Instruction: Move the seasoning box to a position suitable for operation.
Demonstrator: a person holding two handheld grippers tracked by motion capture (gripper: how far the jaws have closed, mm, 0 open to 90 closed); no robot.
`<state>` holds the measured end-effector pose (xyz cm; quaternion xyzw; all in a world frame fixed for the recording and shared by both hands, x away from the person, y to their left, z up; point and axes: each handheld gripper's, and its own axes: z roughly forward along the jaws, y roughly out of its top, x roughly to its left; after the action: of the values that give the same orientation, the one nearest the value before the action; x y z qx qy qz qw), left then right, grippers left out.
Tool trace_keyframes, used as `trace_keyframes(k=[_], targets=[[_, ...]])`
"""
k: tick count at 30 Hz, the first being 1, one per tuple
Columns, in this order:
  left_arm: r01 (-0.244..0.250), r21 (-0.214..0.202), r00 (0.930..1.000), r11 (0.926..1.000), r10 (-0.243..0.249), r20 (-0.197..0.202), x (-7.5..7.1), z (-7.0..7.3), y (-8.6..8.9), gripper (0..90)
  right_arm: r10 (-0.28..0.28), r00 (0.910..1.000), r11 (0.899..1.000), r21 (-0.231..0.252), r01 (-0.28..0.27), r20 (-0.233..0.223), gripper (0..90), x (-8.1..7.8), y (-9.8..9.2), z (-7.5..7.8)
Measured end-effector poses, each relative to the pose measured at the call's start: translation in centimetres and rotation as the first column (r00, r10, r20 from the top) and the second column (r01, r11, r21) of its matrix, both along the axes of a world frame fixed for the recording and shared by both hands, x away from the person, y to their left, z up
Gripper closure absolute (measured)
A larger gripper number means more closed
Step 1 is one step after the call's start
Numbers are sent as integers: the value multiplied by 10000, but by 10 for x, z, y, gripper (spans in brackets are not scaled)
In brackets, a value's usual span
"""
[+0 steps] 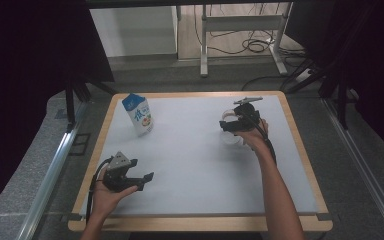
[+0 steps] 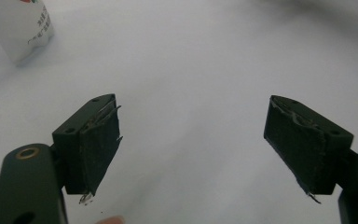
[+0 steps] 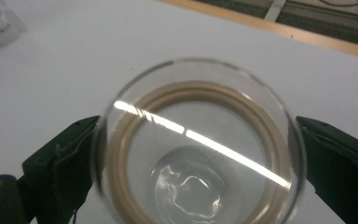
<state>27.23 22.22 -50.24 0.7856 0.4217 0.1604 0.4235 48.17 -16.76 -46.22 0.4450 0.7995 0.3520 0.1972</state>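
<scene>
White tabletop (image 1: pixel 195 165) carries a glass (image 3: pixel 198 144) at far right, between the right gripper's (image 3: pixel 196 154) jaws, which flank its wall; grip uncertain. Smooth, rigid, breakable, probably slippery: hold mid-wall, gently. Left gripper (image 2: pixel 193 149) gapes empty near the carton (image 1: pixel 141 116)

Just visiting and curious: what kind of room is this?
Probably a lab set up for recording: a white-topped table ringed by dark curtains, loose cables on the floor, and hand-held grippers.
</scene>
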Motion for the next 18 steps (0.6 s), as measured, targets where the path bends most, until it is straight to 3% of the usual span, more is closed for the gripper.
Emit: trace_keyframes(k=[4,7,18], targets=[[3,21,10000,10000,-3,-1,0,-1,0,186,55,9997,9999,126,-52,-230,46,5,0,-7],[34,74,10000,10000,-34,3,-1,-1,-1,186,220,9988,9993,-292,-233,-444,86,7,5,-17],[-33,82,10000,10000,33,32,-2,-1,0,186,336,9988,9975,-607,-358,-363,112,7,6,-18]])
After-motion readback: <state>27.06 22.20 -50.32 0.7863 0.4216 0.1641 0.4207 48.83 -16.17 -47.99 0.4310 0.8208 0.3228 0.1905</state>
